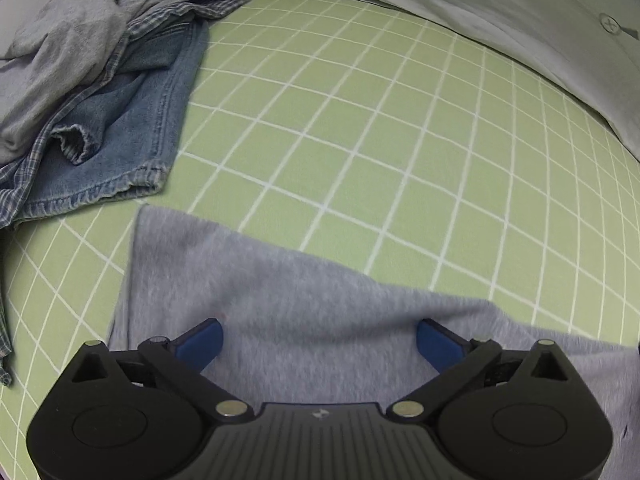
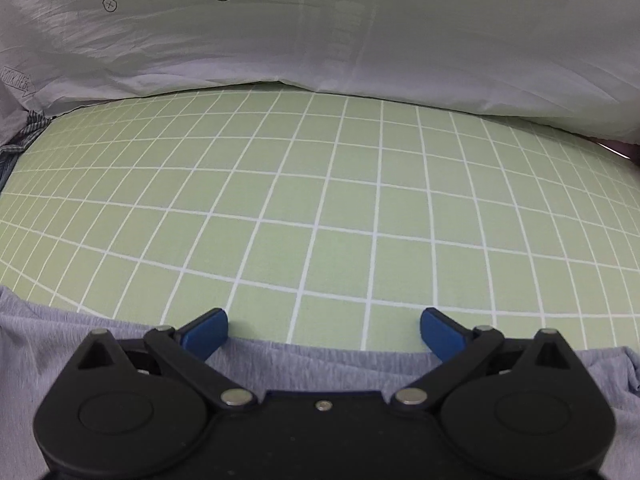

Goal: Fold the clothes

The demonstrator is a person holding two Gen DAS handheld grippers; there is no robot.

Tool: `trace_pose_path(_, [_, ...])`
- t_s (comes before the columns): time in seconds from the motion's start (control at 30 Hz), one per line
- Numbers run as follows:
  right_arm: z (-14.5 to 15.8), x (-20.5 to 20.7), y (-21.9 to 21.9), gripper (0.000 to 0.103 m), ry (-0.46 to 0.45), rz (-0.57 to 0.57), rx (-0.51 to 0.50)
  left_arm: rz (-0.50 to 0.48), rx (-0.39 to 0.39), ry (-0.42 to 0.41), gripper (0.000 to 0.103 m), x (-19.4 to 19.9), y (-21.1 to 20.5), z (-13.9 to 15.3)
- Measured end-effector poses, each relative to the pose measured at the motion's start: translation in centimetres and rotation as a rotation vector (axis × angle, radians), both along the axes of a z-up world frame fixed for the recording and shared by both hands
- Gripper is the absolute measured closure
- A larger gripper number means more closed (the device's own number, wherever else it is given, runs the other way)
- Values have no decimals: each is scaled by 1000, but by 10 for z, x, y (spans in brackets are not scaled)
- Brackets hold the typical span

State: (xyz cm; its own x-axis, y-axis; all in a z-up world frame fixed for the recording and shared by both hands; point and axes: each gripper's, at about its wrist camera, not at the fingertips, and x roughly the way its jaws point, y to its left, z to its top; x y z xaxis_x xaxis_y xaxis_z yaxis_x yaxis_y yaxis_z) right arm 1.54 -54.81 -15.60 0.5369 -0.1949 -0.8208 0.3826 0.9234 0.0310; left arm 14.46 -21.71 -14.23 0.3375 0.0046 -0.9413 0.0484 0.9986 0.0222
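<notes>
A light grey garment (image 1: 280, 292) lies flat on the green checked sheet (image 1: 360, 120). My left gripper (image 1: 320, 340) hovers over it, open, its blue fingertips (image 1: 204, 342) wide apart with only cloth beneath them. In the right wrist view the same grey garment (image 2: 48, 344) fills the bottom edge. My right gripper (image 2: 324, 330) is open just over the garment's far hem, with nothing held between its blue fingertips (image 2: 442, 332).
A heap of clothes sits at the upper left: denim jeans (image 1: 132, 128), a plaid shirt (image 1: 184, 8) and a grey top (image 1: 68, 44). A white quilt with carrot prints (image 2: 320, 28) runs along the far side of the green sheet (image 2: 320, 200).
</notes>
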Motion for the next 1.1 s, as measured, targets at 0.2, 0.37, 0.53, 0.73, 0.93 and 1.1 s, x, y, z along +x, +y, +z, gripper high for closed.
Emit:
trace_pose_path(0.2, [23, -35, 2, 0, -28, -79, 22, 84, 6, -30, 1, -8, 45, 15])
trace_pose_path(0.37, [35, -76, 19, 0, -10, -108, 19, 125, -4, -14, 1, -33, 89, 16])
trace_pose_path(0.53, [40, -109, 44, 0, 18, -168, 55, 103, -33, 16, 17, -53, 112, 7])
trace_pose_path(0.73, [67, -126, 77, 0, -16, -219, 6, -67, -47, -24, 58, -64, 111, 9])
trace_pose_path(0.93, [74, -135, 112, 0, -24, -246, -40, -108, -110, -61, 94, -65, 118, 11])
trace_pose_path(1.1, [68, -151, 132, 0, -12, -274, -34, -82, -45, -148, 94, -57, 134, 19])
